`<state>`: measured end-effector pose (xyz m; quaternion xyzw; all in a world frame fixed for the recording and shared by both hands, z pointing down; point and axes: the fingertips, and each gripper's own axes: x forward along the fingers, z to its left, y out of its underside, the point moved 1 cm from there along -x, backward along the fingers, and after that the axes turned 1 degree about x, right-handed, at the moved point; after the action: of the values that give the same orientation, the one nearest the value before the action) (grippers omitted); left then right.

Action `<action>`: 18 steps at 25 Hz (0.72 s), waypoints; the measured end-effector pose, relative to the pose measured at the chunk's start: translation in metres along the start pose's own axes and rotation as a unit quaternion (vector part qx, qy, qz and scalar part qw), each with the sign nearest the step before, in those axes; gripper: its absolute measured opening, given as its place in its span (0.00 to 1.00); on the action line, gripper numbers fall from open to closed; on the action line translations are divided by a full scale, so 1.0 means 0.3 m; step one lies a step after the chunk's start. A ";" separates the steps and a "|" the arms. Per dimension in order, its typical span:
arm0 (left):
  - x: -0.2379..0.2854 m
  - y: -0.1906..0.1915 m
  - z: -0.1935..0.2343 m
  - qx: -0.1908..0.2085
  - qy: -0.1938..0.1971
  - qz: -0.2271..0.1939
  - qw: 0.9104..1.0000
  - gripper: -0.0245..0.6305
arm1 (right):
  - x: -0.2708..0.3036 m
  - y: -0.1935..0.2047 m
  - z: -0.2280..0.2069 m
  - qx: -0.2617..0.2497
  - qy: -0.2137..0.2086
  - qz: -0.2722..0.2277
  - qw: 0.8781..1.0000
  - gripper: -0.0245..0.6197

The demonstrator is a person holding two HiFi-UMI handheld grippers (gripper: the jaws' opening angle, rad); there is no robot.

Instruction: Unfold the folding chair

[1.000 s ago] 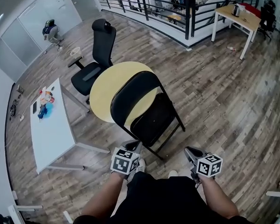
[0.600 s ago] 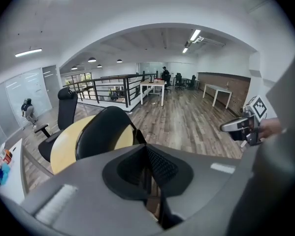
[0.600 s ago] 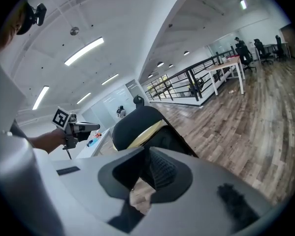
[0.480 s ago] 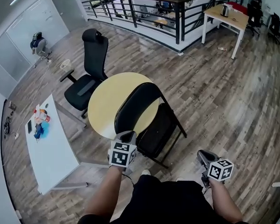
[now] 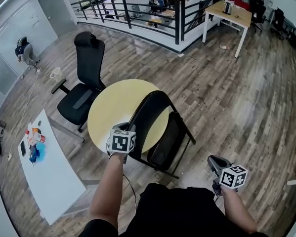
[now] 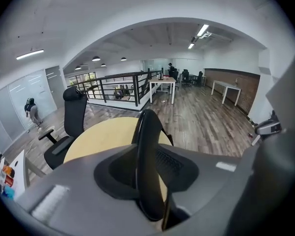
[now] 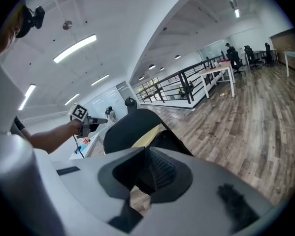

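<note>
The black folding chair [image 5: 160, 127] stands on the wood floor against the round yellow table [image 5: 110, 107], its seat [image 5: 168, 141] tipped up close to the backrest. My left gripper [image 5: 120, 130] is stretched out to the backrest's left edge. In the left gripper view the backrest rim [image 6: 146, 146] runs edge-on through the gap of the left gripper [image 6: 148, 178]; its jaws are opening and do not press on it. My right gripper [image 5: 216, 162] hangs low by my right side, shut and empty. From the right gripper [image 7: 146, 180] I see the chair [image 7: 132, 127] ahead.
A black office chair [image 5: 83, 80] stands behind the table on the left. A white desk [image 5: 51, 177] with small items is at the lower left. A black railing [image 5: 138, 9] and a wooden table [image 5: 232, 11] lie farther back. A person [image 5: 24, 51] crouches at the far left.
My left gripper has travelled forward from beside my legs to the chair's backrest edge. The right gripper has drifted a little to the right and stayed low.
</note>
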<state>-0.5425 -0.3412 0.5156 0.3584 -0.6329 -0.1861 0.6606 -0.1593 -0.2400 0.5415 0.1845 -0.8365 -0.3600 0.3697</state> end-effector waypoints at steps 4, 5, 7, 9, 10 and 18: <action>0.094 -0.012 0.066 0.002 0.019 0.013 1.000 0.27 | 0.024 -0.020 0.048 0.005 0.016 -0.013 1.000 0.09; 0.118 -0.009 0.072 0.000 0.030 0.017 0.999 0.27 | 0.024 -0.018 0.053 0.007 0.023 -0.017 1.000 0.09; 0.165 0.005 0.079 -0.004 0.054 0.029 0.998 0.30 | 0.025 -0.009 0.057 0.009 0.036 -0.023 0.999 0.09; 0.213 0.024 0.084 0.006 0.071 0.045 0.996 0.32 | 0.023 0.012 0.054 0.014 0.051 -0.029 0.998 0.09; 0.238 0.032 0.084 0.016 0.076 0.053 0.996 0.32 | 0.019 0.026 0.050 0.018 0.059 -0.033 0.998 0.09; 0.362 0.035 0.043 0.040 0.100 0.081 0.991 0.34 | -0.083 0.167 0.028 0.063 0.128 -0.051 0.988 0.09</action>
<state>-0.5432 -0.4132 0.5984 0.3491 -0.5975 -0.0698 0.7185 -0.1513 -0.1880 0.5626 0.2949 -0.7926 -0.2981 0.4426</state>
